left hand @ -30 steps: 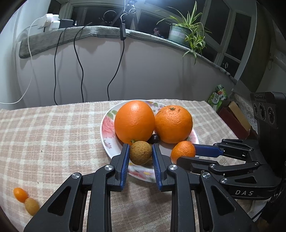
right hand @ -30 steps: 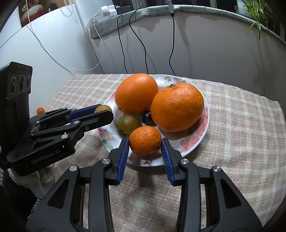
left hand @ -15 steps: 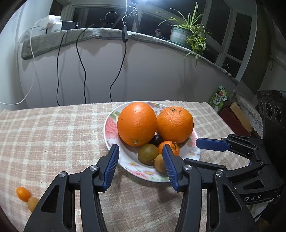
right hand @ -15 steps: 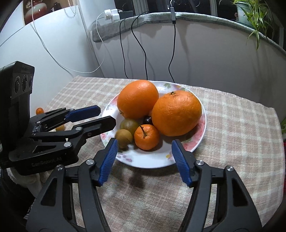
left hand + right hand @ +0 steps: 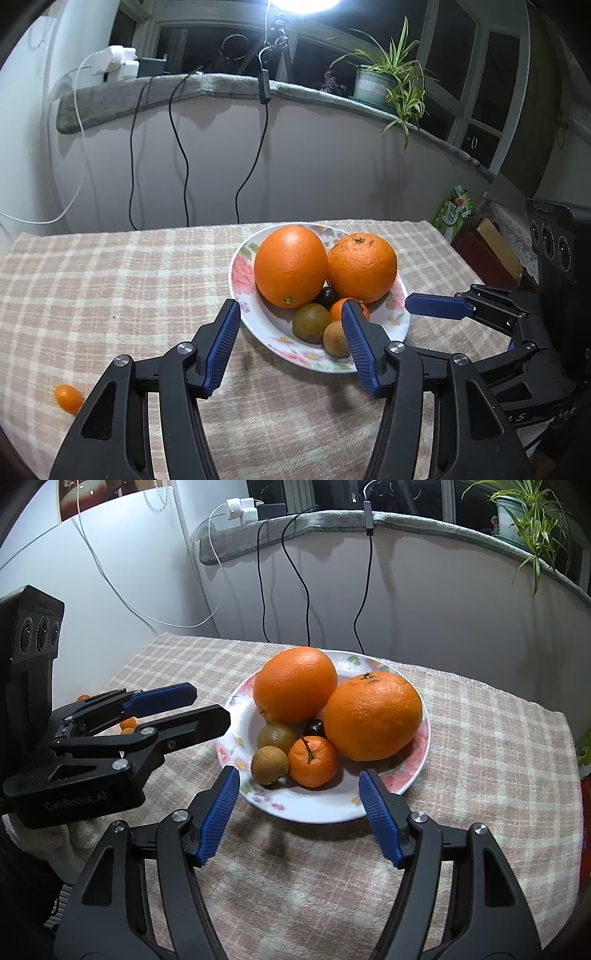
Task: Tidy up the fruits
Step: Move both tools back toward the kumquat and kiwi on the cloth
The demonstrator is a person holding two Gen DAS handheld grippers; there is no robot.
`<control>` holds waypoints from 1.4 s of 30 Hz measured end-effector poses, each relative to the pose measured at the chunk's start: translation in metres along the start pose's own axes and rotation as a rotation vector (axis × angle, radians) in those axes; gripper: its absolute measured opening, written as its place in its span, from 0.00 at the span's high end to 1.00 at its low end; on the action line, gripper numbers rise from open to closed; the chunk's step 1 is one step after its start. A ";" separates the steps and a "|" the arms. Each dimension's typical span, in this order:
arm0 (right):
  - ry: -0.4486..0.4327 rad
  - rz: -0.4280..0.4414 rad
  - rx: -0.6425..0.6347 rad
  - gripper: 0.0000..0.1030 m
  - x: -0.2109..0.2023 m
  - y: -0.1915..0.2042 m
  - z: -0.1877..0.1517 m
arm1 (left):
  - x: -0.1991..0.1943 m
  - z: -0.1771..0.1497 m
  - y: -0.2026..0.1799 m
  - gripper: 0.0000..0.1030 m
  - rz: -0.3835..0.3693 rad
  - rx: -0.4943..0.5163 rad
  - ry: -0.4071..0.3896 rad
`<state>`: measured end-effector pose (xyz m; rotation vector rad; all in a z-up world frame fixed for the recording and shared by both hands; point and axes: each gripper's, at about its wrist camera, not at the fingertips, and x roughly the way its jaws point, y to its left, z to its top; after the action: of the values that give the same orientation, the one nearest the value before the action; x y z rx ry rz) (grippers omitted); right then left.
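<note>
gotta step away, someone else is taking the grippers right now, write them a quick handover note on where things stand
Left gripper: jaws opening, nothing between the pads, hovering at the plate's near edge.
Right gripper: jaws opening, empty, also in front of the plate.
On the floral plate: two big oranges, a mandarin, a brown longan-like fruit, a greenish fruit and a dark grape-like one.
Done: those six are gathered on the plate.
Left: a small orange kumquat lies on the checked cloth to the left of the plate; the right wrist view shows more small fruit behind the left gripper. Bring them to the plate.
</note>
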<state>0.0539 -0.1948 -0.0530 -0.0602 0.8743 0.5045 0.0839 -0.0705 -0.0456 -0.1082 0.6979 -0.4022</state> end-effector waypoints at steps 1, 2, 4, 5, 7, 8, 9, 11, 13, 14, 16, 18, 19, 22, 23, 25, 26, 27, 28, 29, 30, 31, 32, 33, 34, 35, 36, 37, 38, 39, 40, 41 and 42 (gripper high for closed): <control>-0.001 0.002 -0.004 0.32 0.000 0.002 0.001 | -0.002 0.000 0.001 0.45 0.003 -0.001 -0.004; -0.003 0.004 -0.007 0.32 -0.001 0.003 0.001 | -0.004 0.000 0.002 0.45 0.005 -0.002 -0.008; -0.007 0.005 -0.014 0.32 -0.001 0.006 0.003 | -0.008 0.000 0.004 0.45 0.011 -0.006 -0.016; -0.009 0.007 -0.017 0.32 -0.002 0.008 0.004 | -0.010 0.000 0.005 0.45 0.014 -0.007 -0.019; -0.010 0.012 -0.023 0.32 -0.001 0.011 0.005 | -0.013 -0.001 0.006 0.45 0.020 -0.010 -0.025; -0.011 0.014 -0.026 0.32 -0.001 0.013 0.006 | -0.015 -0.001 0.008 0.45 0.023 -0.013 -0.029; -0.011 0.017 -0.031 0.32 -0.001 0.015 0.007 | -0.017 -0.001 0.010 0.45 0.027 -0.016 -0.032; -0.009 0.021 -0.038 0.32 0.001 0.018 0.009 | -0.021 -0.002 0.014 0.45 0.034 -0.023 -0.037; -0.007 0.029 -0.047 0.32 0.003 0.022 0.010 | -0.026 -0.003 0.019 0.45 0.045 -0.032 -0.042; -0.007 0.032 -0.051 0.32 0.003 0.024 0.011 | -0.028 -0.004 0.021 0.45 0.050 -0.037 -0.044; -0.010 0.042 -0.064 0.32 0.004 0.029 0.013 | -0.032 -0.006 0.026 0.45 0.058 -0.047 -0.050; -0.009 0.051 -0.076 0.32 0.006 0.034 0.015 | -0.036 -0.008 0.032 0.45 0.072 -0.055 -0.053; -0.010 0.056 -0.082 0.32 0.007 0.037 0.016 | -0.039 -0.009 0.036 0.45 0.080 -0.060 -0.054; -0.008 0.071 -0.097 0.32 0.011 0.045 0.019 | -0.046 -0.014 0.049 0.45 0.103 -0.080 -0.057; -0.007 0.077 -0.102 0.32 0.012 0.048 0.020 | -0.049 -0.016 0.054 0.45 0.113 -0.088 -0.057; -0.005 0.088 -0.114 0.32 0.014 0.053 0.021 | -0.054 -0.019 0.062 0.45 0.130 -0.101 -0.057; -0.004 0.094 -0.122 0.32 0.015 0.057 0.023 | -0.058 -0.022 0.067 0.45 0.141 -0.110 -0.058; -0.002 0.100 -0.130 0.32 0.017 0.060 0.024 | -0.062 -0.024 0.072 0.45 0.154 -0.119 -0.059; -0.001 0.105 -0.137 0.32 0.018 0.063 0.024 | -0.064 -0.026 0.075 0.45 0.162 -0.125 -0.061; 0.000 0.112 -0.148 0.32 0.019 0.067 0.025 | -0.069 -0.028 0.079 0.45 0.175 -0.134 -0.063; 0.002 0.119 -0.157 0.32 0.021 0.071 0.026 | -0.072 -0.031 0.082 0.45 0.185 -0.139 -0.064; 0.002 0.126 -0.166 0.32 0.022 0.074 0.027 | -0.075 -0.033 0.086 0.45 0.197 -0.145 -0.064; 0.004 0.135 -0.177 0.32 0.023 0.079 0.028 | -0.080 -0.037 0.091 0.45 0.213 -0.150 -0.063; 0.000 0.154 -0.184 0.32 0.024 0.084 0.030 | -0.084 -0.041 0.095 0.45 0.227 -0.156 -0.062; 0.000 0.164 -0.198 0.32 0.025 0.090 0.031 | -0.088 -0.044 0.099 0.45 0.240 -0.163 -0.061; 0.000 0.171 -0.208 0.32 0.026 0.094 0.032 | -0.092 -0.046 0.102 0.45 0.250 -0.169 -0.061; 0.001 0.178 -0.217 0.32 0.027 0.098 0.033 | -0.096 -0.050 0.106 0.46 0.263 -0.178 -0.061; 0.004 0.188 -0.227 0.32 0.030 0.104 0.034 | -0.100 -0.053 0.110 0.46 0.275 -0.187 -0.060; 0.007 0.196 -0.234 0.32 0.031 0.109 0.034 | -0.105 -0.057 0.114 0.46 0.292 -0.197 -0.061; 0.011 0.206 -0.241 0.32 0.033 0.113 0.035 | -0.109 -0.060 0.118 0.46 0.306 -0.204 -0.061; 0.016 0.216 -0.246 0.32 0.035 0.117 0.035 | -0.114 -0.064 0.123 0.46 0.327 -0.214 -0.062; 0.023 0.231 -0.253 0.32 0.039 0.122 0.036 | -0.118 -0.068 0.126 0.46 0.341 -0.224 -0.064; 0.030 0.241 -0.261 0.32 0.041 0.127 0.037 | -0.122 -0.072 0.130 0.46 0.356 -0.238 -0.066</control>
<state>0.0454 -0.0568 -0.0409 -0.2030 0.8455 0.8436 -0.0048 0.0995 -0.0563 -0.2173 0.6820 0.0261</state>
